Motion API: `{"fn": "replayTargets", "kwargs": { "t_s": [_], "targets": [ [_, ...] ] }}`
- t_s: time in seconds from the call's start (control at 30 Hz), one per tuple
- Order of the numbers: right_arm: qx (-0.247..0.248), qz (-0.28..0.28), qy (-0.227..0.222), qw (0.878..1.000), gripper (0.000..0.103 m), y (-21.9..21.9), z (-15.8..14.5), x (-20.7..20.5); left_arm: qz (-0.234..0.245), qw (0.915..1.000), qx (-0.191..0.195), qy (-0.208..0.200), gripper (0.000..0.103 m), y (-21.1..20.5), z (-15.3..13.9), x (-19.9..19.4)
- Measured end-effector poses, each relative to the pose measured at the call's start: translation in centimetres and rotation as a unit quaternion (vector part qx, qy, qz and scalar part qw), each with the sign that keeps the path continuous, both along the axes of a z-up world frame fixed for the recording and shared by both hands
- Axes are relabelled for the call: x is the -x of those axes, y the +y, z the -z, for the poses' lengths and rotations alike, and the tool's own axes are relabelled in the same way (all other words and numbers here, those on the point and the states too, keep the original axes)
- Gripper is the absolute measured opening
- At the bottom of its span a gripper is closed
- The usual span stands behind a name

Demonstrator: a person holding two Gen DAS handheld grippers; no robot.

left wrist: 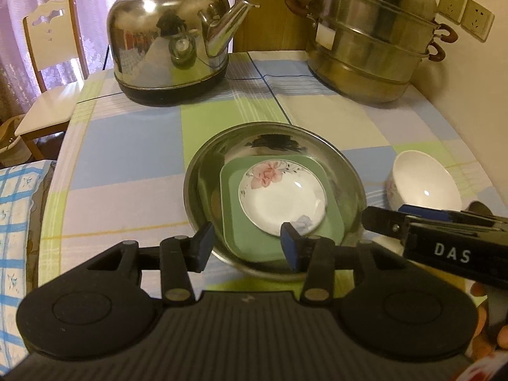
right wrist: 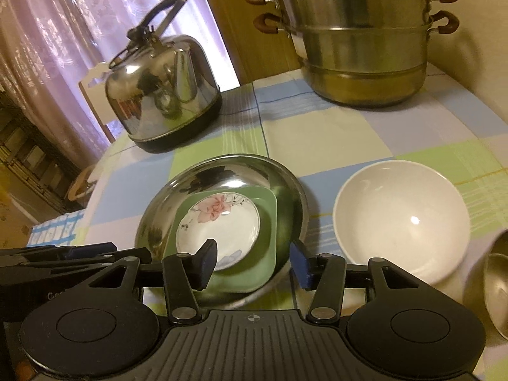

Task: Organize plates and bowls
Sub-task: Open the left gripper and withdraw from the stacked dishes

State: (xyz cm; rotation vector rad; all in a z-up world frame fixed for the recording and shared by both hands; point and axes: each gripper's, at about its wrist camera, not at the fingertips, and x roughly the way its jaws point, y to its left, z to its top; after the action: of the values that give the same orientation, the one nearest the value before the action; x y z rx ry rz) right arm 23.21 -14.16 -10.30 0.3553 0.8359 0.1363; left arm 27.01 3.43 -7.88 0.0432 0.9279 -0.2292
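A steel plate point(left wrist: 346, 171) sits mid-table holding a green square plate point(left wrist: 235, 225), with a small white floral dish point(left wrist: 279, 200) on top. The same stack shows in the right wrist view: steel plate point(right wrist: 285, 187), green plate point(right wrist: 270, 254), floral dish point(right wrist: 219, 225). A white bowl point(left wrist: 425, 184) point(right wrist: 403, 219) stands upright to its right. My left gripper point(left wrist: 246, 247) is open and empty over the stack's near edge. My right gripper point(right wrist: 254, 265) is open and empty just before the stack; it also shows in the left wrist view point(left wrist: 444, 235).
A steel kettle point(left wrist: 171, 50) point(right wrist: 165, 95) stands at the back left and a stacked steamer pot point(left wrist: 371, 38) point(right wrist: 365, 41) at the back right. A steel bowl point(right wrist: 495, 285) sits at the far right. A white chair point(left wrist: 50, 63) is beyond the table's left edge.
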Motion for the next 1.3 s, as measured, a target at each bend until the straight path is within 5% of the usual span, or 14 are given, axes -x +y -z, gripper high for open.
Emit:
{"fn": "replayTargets", "kwargs": {
  "t_s": [0.63,1.3],
  "targets": [
    [-0.013,-0.051,-0.007,0.999,0.053,-2.1,-3.6,10.2,-0.013,0.9998,0.009,0.009,0.045,-2.7,-2.9,11.3],
    [0.0,-0.078,0.003,0.997,0.053,-6.4,-3.6,16.7,-0.037,0.9992,0.008,0.013,0.045,-7.0,-3.7,18.6]
  ]
}}
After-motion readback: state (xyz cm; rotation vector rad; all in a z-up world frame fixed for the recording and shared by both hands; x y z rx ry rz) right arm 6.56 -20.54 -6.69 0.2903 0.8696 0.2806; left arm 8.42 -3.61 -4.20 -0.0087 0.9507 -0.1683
